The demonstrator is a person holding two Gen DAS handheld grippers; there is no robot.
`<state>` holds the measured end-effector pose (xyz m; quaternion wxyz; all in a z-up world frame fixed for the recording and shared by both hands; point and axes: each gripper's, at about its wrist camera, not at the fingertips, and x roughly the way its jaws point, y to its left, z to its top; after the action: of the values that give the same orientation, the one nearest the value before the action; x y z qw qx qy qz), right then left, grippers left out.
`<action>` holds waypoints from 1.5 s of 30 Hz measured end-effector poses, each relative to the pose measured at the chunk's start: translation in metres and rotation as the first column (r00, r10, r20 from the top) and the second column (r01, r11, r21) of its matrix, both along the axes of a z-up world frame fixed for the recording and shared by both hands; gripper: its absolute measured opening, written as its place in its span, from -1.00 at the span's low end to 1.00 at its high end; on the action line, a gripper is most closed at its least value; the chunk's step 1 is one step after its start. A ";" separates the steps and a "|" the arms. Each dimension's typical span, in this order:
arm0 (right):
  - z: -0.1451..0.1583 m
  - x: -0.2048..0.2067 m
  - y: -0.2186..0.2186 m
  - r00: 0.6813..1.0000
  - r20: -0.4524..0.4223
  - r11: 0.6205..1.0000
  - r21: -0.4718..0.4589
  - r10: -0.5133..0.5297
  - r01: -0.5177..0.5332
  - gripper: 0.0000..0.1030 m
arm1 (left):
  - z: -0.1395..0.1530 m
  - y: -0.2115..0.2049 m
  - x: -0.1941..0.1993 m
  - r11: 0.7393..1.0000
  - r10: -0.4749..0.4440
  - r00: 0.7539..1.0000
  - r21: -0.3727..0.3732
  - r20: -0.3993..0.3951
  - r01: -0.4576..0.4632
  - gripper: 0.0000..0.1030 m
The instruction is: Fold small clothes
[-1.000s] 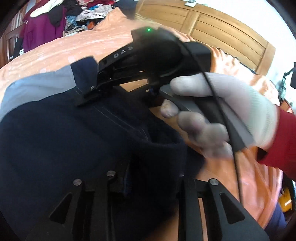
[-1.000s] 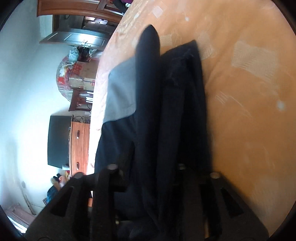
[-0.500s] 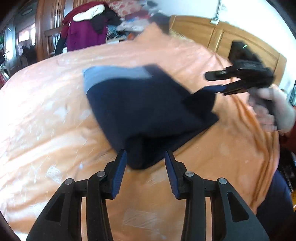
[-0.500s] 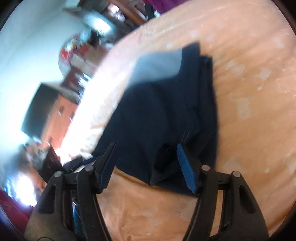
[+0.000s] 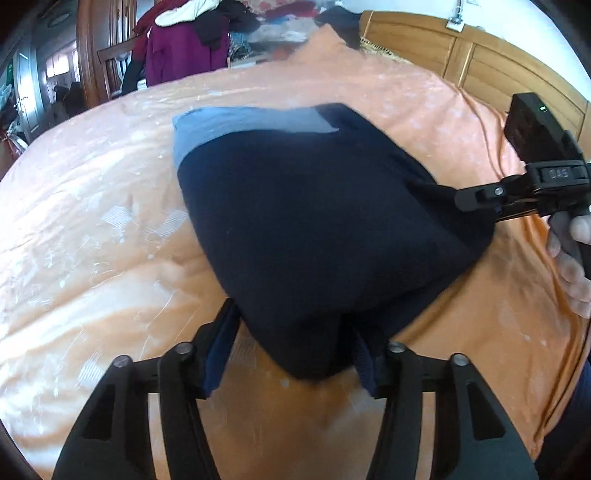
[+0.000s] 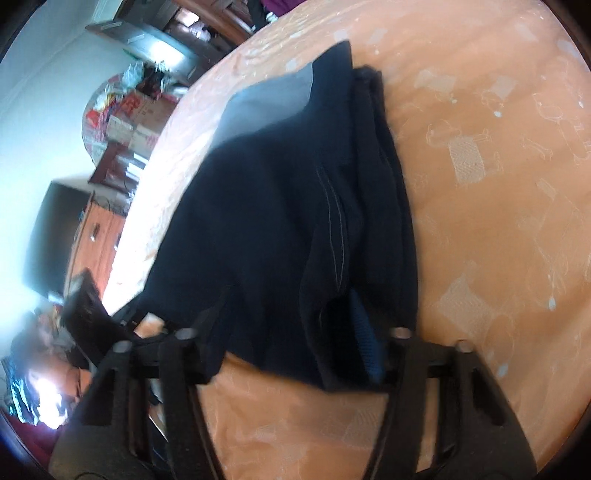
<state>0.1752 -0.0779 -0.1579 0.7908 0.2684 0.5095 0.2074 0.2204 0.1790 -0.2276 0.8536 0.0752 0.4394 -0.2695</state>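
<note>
Daylight, bright overall. Both views have heavy fisheye: straight lines bow, black vignette in the corners. Left wrist view: the white wall at top right is near clipping, and the orange bedspread shows pale glossy sheen patches. The navy garment is so dark that its folds barely read; its edges are soft, probably motion blur. Right wrist view: worse exposure. The left side is washed out, with a blown highlight at bottom left, so a window may be there, though I can't confirm. The dresser is smeared and hazy. Faint soft shadow under the garment's near edge.
</note>
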 end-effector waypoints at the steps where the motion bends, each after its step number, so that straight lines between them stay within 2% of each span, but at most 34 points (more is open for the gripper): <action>1: 0.003 0.001 -0.001 1.000 0.012 1.000 -0.006 -0.007 0.007 -0.89 | -0.002 0.000 0.001 1.000 0.002 1.000 0.010 -0.010 -0.002 0.11; 3: 0.009 -0.009 -0.011 0.998 0.057 0.998 -0.056 -0.034 0.038 -0.94 | -0.005 -0.003 0.006 0.998 -0.024 0.999 0.049 -0.025 0.025 -0.13; 5: -0.006 -0.024 -0.029 0.998 0.026 0.998 -0.047 -0.052 0.053 -0.94 | 0.000 0.002 0.004 0.992 -0.061 0.998 0.108 0.001 0.061 -0.21; 9: -0.026 -0.029 -0.033 0.999 0.003 0.996 -0.068 -0.051 0.051 -0.96 | -0.017 -0.003 -0.009 0.971 -0.164 0.986 0.171 -0.014 0.164 -0.19; 12: -0.023 -0.028 -0.030 0.999 0.023 0.994 -0.105 -0.036 0.038 -0.95 | -0.013 0.002 -0.004 0.979 -0.146 0.989 0.139 -0.031 0.149 -0.12; 15: -0.012 -0.031 -0.029 0.999 0.046 0.992 -0.127 -0.016 0.022 -0.93 | 0.002 0.003 -0.018 0.979 -0.145 0.989 0.146 0.027 0.140 -0.16; 17: -0.002 -0.031 -0.025 0.998 0.060 0.986 -0.168 0.007 0.003 -0.90 | 0.013 0.005 -0.030 0.984 -0.145 0.989 0.113 0.031 0.141 -0.16; 19: 0.015 -0.031 -0.019 0.995 0.093 0.980 -0.199 0.043 -0.024 -0.89 | 0.034 0.013 -0.045 0.986 -0.163 0.985 0.047 0.049 0.161 -0.17; 21: 0.022 -0.027 -0.013 0.992 0.102 0.975 -0.217 0.069 -0.046 -0.88 | 0.064 0.026 -0.060 0.982 -0.178 0.979 -0.050 0.104 0.184 -0.16; 23: 0.018 -0.021 -0.012 0.993 0.089 0.974 -0.220 0.075 -0.054 -0.89 | 0.083 0.041 -0.054 0.978 -0.137 0.980 -0.136 0.147 0.157 -0.16; 24: 0.012 -0.016 -0.014 0.995 0.081 0.975 -0.216 0.062 -0.043 -0.90 | 0.085 0.043 -0.046 0.979 -0.125 0.977 -0.138 0.172 0.150 -0.16; 26: 0.006 -0.015 -0.021 0.997 0.073 0.978 -0.206 0.039 -0.023 -0.92 | 0.076 0.041 -0.025 0.979 -0.131 0.979 -0.133 0.156 0.152 -0.22; 28: 0.001 -0.015 -0.029 0.997 0.072 0.982 -0.189 0.017 -0.003 -0.92 | 0.053 0.028 -0.012 0.973 -0.195 0.977 -0.105 0.086 0.204 -0.22; 29: -0.002 -0.015 -0.029 0.998 0.064 0.981 -0.194 0.024 -0.011 -0.91 | 0.024 0.012 -0.005 0.969 -0.247 0.969 -0.005 0.015 0.247 -0.15; 30: -0.009 -0.016 -0.027 0.998 0.050 0.977 -0.213 0.037 -0.026 -0.91 | 0.002 0.004 -0.003 0.962 -0.265 0.964 0.057 -0.014 0.265 -0.14; 31: -0.016 -0.018 -0.025 0.998 0.042 0.972 -0.231 0.048 -0.037 -0.91 | -0.008 0.001 -0.004 0.960 -0.273 0.962 0.066 -0.001 0.273 -0.14; 33: -0.021 -0.020 -0.028 0.998 0.038 0.973 -0.227 0.051 -0.041 -0.92 | -0.003 0.005 -0.004 0.962 -0.269 0.963 0.042 0.002 0.269 -0.14; 35: -0.017 -0.021 -0.029 0.998 0.037 0.973 -0.225 0.058 -0.048 -0.91 | 0.017 0.011 -0.007 0.967 -0.256 0.967 -0.004 0.011 0.256 -0.16; 38: 0.008 -0.028 -0.025 0.995 0.051 0.959 -0.276 0.087 -0.070 -0.81 | 0.055 0.031 -0.009 0.972 -0.189 0.976 -0.120 0.107 0.202 -0.16; 40: 0.031 -0.031 -0.025 0.993 0.086 0.958 -0.283 0.079 -0.051 -0.69 | 0.064 0.039 0.005 0.977 -0.143 0.976 -0.131 0.165 0.166 -0.16; 42: 0.056 -0.032 -0.025 0.985 0.163 0.958 -0.288 0.057 -0.008 -0.21 | 0.051 0.038 0.022 0.982 -0.137 0.981 -0.113 0.138 0.153 -0.16; 43: 0.062 -0.028 -0.022 0.979 0.197 0.959 -0.284 0.056 0.003 -0.12 | 0.041 0.035 0.028 0.981 -0.151 0.982 -0.102 0.117 0.163 -0.16; 45: 0.056 -0.011 -0.006 0.968 0.225 0.955 -0.295 0.108 -0.038 -0.13 | 0.006 0.022 0.038 0.980 -0.191 0.981 -0.053 0.039 0.193 -0.15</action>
<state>0.1645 -0.0838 -0.1018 0.8687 0.1044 0.4449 0.1910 0.2583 0.2014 -0.2220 0.8328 0.0974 0.4076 -0.3616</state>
